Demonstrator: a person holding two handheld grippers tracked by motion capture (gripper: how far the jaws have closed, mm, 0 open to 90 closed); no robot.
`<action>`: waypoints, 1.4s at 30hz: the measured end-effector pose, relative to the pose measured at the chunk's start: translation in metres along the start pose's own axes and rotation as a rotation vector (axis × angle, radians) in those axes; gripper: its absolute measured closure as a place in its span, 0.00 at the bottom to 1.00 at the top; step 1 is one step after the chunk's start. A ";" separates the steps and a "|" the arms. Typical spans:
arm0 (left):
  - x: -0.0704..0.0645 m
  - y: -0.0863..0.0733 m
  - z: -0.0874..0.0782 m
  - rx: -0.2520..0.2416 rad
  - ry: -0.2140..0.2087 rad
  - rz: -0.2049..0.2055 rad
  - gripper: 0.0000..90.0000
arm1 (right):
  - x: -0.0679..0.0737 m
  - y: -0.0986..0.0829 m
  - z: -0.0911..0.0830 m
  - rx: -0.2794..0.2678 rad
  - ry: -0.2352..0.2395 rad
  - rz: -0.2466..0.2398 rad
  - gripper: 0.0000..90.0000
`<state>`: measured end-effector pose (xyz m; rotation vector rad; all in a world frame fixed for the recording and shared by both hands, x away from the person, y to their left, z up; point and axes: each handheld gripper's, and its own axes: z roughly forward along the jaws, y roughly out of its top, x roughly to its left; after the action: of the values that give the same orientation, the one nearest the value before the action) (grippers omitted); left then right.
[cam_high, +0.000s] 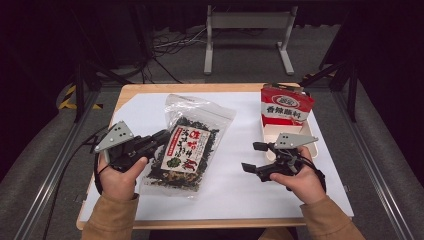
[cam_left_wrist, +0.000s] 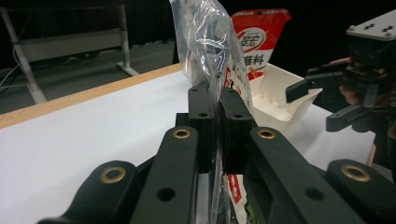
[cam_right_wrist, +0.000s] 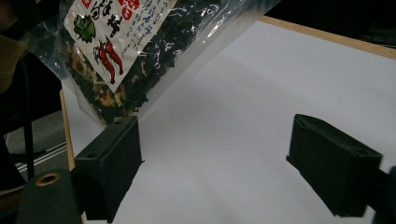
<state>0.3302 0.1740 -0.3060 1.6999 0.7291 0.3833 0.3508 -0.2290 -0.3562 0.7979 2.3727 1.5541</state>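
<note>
A clear bag of dark dried seaweed (cam_high: 186, 145) with a white and red label is held up off the white table cover (cam_high: 235, 190), left of centre. My left gripper (cam_high: 162, 136) is shut on the bag's left edge; in the left gripper view the crinkled clear plastic (cam_left_wrist: 205, 42) rises from between the closed jaws. My right gripper (cam_high: 255, 157) hangs open to the right of the bag, touching nothing. The right gripper view shows the seaweed bag (cam_right_wrist: 135, 51) above and left of its spread fingers (cam_right_wrist: 112, 163).
A red and white snack packet (cam_high: 285, 107) stands upright in a white tray (cam_high: 312, 145) at the table's right side. A metal frame (cam_high: 247, 35) stands on the floor beyond the table. Wooden table edges border the white cover.
</note>
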 end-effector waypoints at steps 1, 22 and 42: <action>-0.002 0.001 0.001 -0.004 -0.009 0.003 0.95 | 0.001 0.001 0.002 0.005 0.011 0.001 0.22; -0.027 0.005 0.024 -0.066 -0.159 0.054 0.94 | 0.008 0.011 0.030 -0.005 0.132 0.005 0.40; -0.025 0.000 0.026 -0.090 -0.192 0.029 0.94 | 0.012 0.017 0.023 -0.001 0.281 0.061 0.78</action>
<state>0.3274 0.1379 -0.3092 1.6379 0.5394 0.2647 0.3560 -0.1991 -0.3495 0.6974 2.5605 1.7976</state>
